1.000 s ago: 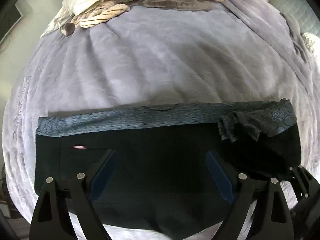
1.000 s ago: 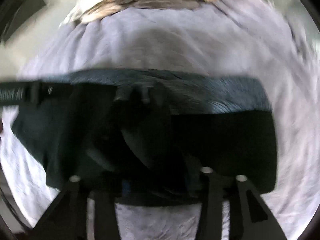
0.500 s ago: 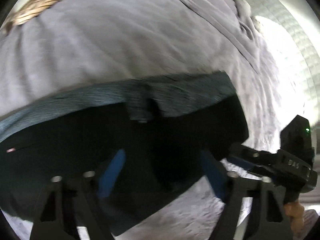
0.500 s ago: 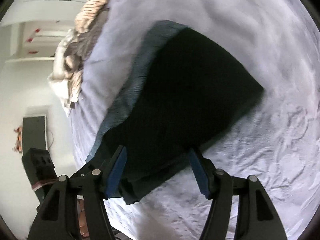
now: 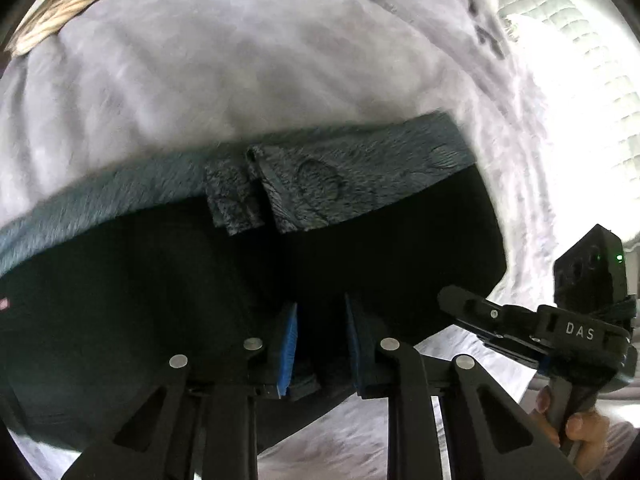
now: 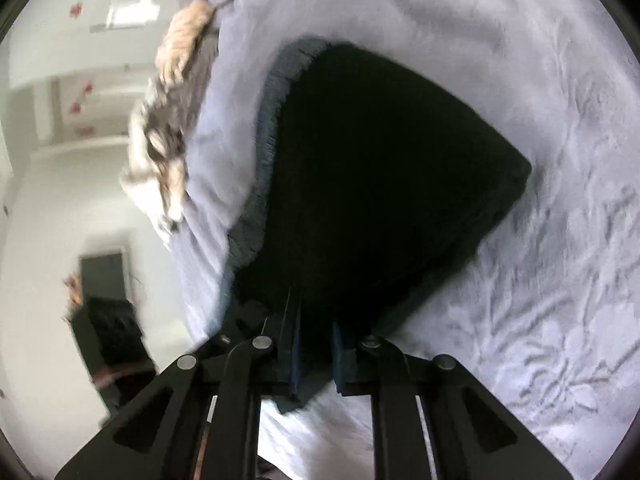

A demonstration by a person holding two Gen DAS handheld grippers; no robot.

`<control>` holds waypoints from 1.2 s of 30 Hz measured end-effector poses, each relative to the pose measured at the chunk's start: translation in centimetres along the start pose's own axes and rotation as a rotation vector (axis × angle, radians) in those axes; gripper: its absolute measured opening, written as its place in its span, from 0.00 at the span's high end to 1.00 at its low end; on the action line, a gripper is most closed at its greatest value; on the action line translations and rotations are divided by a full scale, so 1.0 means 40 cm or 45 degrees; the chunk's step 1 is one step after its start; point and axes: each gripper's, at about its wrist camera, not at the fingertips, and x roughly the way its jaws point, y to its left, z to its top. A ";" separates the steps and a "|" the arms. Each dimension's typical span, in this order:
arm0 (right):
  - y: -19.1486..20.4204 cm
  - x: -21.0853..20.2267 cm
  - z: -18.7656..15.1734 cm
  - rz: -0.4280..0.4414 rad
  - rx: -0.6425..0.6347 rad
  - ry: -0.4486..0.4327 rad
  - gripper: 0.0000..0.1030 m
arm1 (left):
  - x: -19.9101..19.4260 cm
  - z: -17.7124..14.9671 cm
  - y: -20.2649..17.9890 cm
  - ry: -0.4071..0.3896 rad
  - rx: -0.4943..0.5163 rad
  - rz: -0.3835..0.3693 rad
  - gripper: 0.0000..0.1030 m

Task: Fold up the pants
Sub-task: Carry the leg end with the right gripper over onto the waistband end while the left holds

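Pale lilac plush blanket (image 5: 248,80) covers the whole bed, embossed flower pattern visible in the right wrist view (image 6: 560,320). White quilted padded surface (image 5: 568,92) at the far right of the left wrist view, overexposed. Heap of tan-striped and grey-brown crumpled laundry (image 6: 168,128) at the far end of the blanket, well apart from the pants; its edge shows top left in the left wrist view (image 5: 52,32).

Folded black pants with a heathered grey-blue waistband (image 5: 180,280) lie flat on the blanket, near edge, waistband on the far side. In the right wrist view the pants (image 6: 380,184) read as a dark wedge, waistband along its left side. Two short heathered grey drawstring ends (image 5: 248,196) lie on the waistband, hanging onto the black cloth. Tiny red-white label (image 5: 3,303) at the pants' left edge.

Left gripper (image 5: 320,344): blue-padded fingers (image 5: 289,344) narrow, closed on a fold of the pants' near hem. Right gripper (image 6: 314,356): fingers narrow, pinching the pants' near corner, cloth bunched between the pads. Right gripper also shows from the side in the left wrist view (image 5: 532,320), black body marked "DAS", tip at the pants' right edge, person's hand (image 5: 580,436) on its handle.
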 end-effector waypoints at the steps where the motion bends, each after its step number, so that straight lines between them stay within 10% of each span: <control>1: -0.010 0.011 -0.008 -0.017 0.011 0.015 0.87 | 0.025 -0.014 0.010 0.037 -0.016 0.029 0.77; 8: 0.061 0.027 -0.012 -0.091 -0.242 0.228 0.61 | 0.037 -0.029 0.013 -0.009 -0.025 0.042 0.77; 12: 0.180 -0.074 0.049 -0.062 -0.496 0.072 0.35 | 0.040 -0.017 0.020 -0.013 -0.057 0.027 0.77; 17: 0.192 -0.044 0.262 -0.363 -0.579 -0.078 0.35 | 0.032 -0.026 0.033 -0.024 -0.056 0.026 0.77; 20: 0.122 0.036 0.342 -0.340 -0.411 0.077 0.56 | 0.028 -0.026 0.040 -0.025 -0.070 0.022 0.77; 24: 0.123 0.050 0.352 -0.363 -0.437 0.106 0.59 | 0.025 -0.025 0.035 -0.033 -0.060 0.018 0.77; 32: 0.193 0.096 0.292 -0.748 -0.601 -0.016 0.47 | 0.016 -0.025 0.025 -0.041 -0.026 0.067 0.77; 34: 0.254 0.055 0.243 -0.813 -0.689 -0.122 0.47 | 0.004 -0.031 0.027 -0.049 -0.013 0.077 0.69; 36: 0.295 0.034 0.207 -0.737 -0.717 -0.144 0.47 | -0.004 -0.039 0.032 -0.042 -0.007 0.105 0.39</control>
